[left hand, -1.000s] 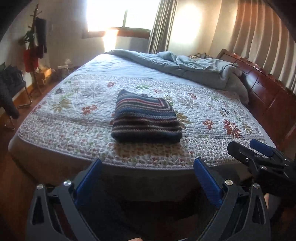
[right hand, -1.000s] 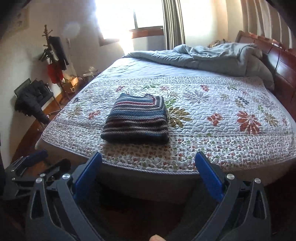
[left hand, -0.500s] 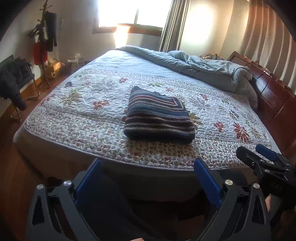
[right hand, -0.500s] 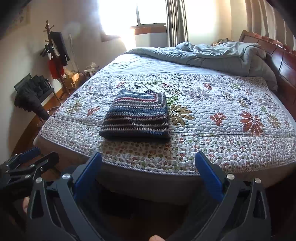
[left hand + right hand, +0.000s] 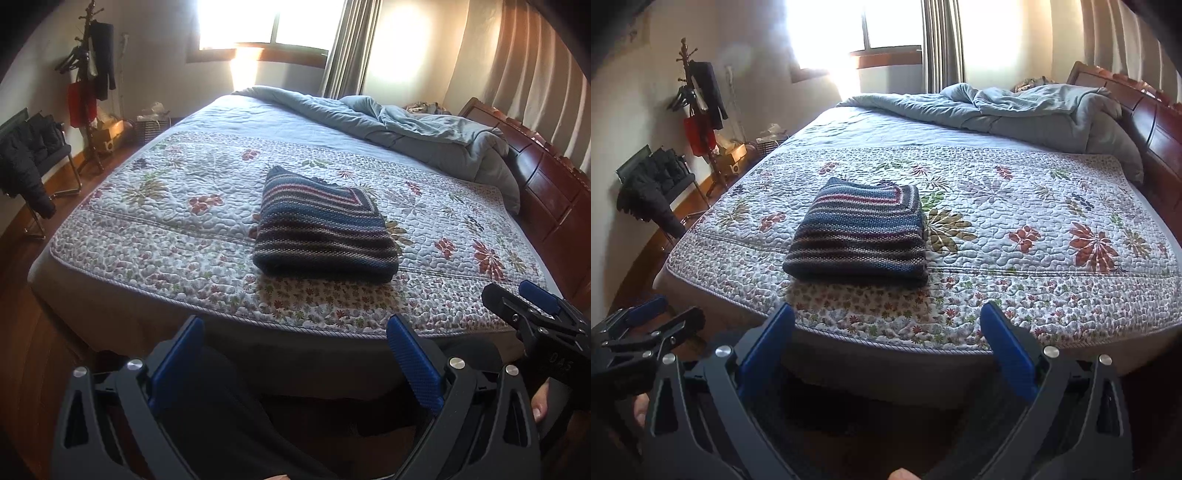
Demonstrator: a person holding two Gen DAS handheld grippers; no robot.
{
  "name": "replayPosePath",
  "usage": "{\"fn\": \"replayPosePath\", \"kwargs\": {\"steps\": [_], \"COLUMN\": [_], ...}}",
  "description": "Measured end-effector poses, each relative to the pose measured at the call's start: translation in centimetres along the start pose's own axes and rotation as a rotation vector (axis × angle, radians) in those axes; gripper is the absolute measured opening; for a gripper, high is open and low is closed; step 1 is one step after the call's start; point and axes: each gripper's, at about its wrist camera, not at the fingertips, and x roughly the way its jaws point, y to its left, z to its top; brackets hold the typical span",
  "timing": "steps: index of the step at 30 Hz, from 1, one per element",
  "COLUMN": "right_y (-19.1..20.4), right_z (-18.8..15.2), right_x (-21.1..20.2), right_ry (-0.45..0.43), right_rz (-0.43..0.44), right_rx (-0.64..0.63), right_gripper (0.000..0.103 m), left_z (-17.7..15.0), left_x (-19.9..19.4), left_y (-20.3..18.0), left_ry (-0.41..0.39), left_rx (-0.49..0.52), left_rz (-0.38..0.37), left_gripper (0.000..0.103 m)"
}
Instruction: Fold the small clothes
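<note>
A striped knitted garment (image 5: 325, 230), blue, dark and pink, lies folded into a neat rectangle on the floral quilt (image 5: 166, 225) near the bed's front edge; it also shows in the right wrist view (image 5: 860, 236). My left gripper (image 5: 295, 332) is open and empty, held back from the bed edge, below and in front of the garment. My right gripper (image 5: 888, 325) is open and empty too, at the same distance. Each gripper shows at the edge of the other's view: the right one (image 5: 524, 299), the left one (image 5: 661, 314).
A crumpled blue duvet (image 5: 406, 125) lies at the far end by the wooden headboard (image 5: 546, 184). A coat stand (image 5: 90, 85) and a chair with a dark jacket (image 5: 26, 162) stand at the left wall. Wooden floor runs along the bed's left side.
Both grippers have risen and tilted a little, so the bed and garment sit lower and fuller in view. The garment has not moved. Both stay open.
</note>
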Motion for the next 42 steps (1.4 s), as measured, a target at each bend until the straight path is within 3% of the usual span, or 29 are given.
{"fn": "replayPosePath", "kwargs": {"steps": [42], "right_y": [-0.37], "right_z": [0.25], "right_x": [0.34], "right_ry": [0.004], "right_rz": [0.006], "right_rx": [0.013], "right_gripper": [0.100], "left_z": [0.91], "left_x": [-1.02], "left_y": [-0.62], "left_ry": [-0.039], "left_rx": [0.022], "left_rz": [0.016], "left_gripper": [0.099]}}
